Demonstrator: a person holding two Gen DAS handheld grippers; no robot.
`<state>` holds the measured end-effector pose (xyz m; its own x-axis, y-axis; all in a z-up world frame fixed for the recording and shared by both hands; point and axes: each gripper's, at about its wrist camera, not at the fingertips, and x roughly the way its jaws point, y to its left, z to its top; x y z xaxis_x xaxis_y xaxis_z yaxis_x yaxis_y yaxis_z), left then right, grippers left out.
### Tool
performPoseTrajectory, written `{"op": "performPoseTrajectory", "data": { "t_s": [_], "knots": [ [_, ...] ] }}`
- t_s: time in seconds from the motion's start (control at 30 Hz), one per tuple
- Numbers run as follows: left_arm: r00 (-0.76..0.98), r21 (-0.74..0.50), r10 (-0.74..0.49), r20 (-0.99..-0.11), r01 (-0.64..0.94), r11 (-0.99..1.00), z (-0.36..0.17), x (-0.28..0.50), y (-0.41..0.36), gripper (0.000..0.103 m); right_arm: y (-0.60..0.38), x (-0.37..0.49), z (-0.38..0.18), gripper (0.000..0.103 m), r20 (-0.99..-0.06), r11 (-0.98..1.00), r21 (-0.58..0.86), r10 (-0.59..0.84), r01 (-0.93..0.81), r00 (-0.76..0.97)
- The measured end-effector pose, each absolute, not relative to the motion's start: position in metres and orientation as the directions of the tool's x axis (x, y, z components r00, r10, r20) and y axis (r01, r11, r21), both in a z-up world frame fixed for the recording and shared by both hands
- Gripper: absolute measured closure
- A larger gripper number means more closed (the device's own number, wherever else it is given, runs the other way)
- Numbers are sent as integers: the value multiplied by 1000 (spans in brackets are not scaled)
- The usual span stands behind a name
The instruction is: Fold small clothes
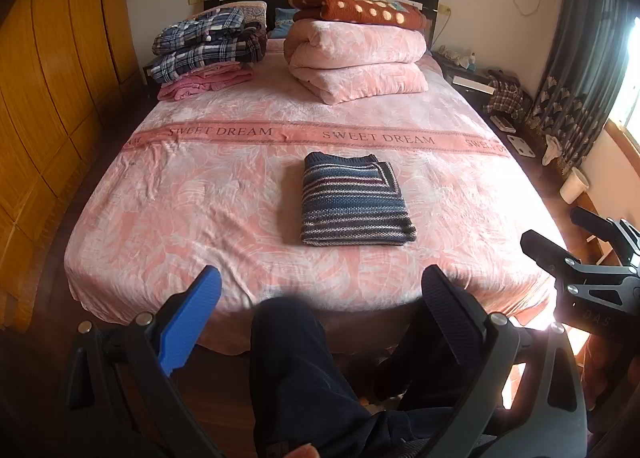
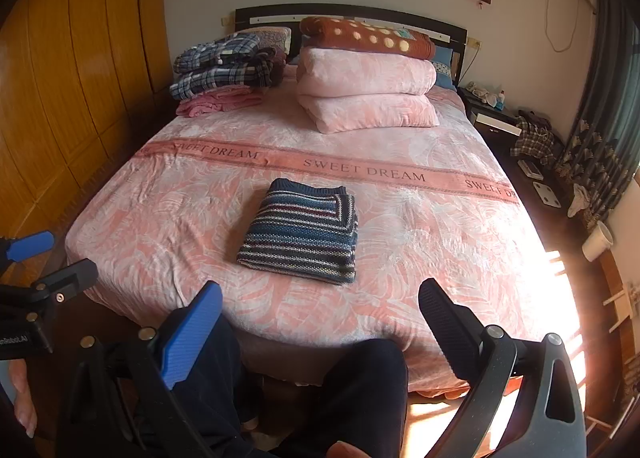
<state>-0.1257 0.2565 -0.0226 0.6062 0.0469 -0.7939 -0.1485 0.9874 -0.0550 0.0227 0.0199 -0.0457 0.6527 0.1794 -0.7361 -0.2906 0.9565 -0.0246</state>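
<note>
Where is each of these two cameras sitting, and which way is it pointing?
Left wrist: on the left claw at the foot of the bed, facing the headboard; dark trouser legs show below.
Right wrist: on the right claw, same direction; a hand shows at left.
Both see the folded striped sweater and each other's claw.

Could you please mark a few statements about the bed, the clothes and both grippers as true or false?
1. The striped sweater lies folded on the bed. True.
2. The left gripper is shut on the sweater. False: its fingers stand apart, short of the sweater, holding nothing.
3. The dotted brown blanket lies on top of the folded pink quilt. True.
4. The plaid clothes lie beside the sweater at the foot of the bed. False: they are stacked near the headboard.
5. The right gripper is open. True.
</note>
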Motion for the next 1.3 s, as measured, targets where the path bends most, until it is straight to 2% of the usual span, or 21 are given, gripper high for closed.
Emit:
{"op": "performPoseTrajectory", "data": {
  "t_s": [1.3],
  "knots": [
    [600, -59, 29, -800, -127, 990, -30, -117, 255, 3, 19, 28, -48, 4, -733, 956, -42, 167, -290, 659]
  ]
}}
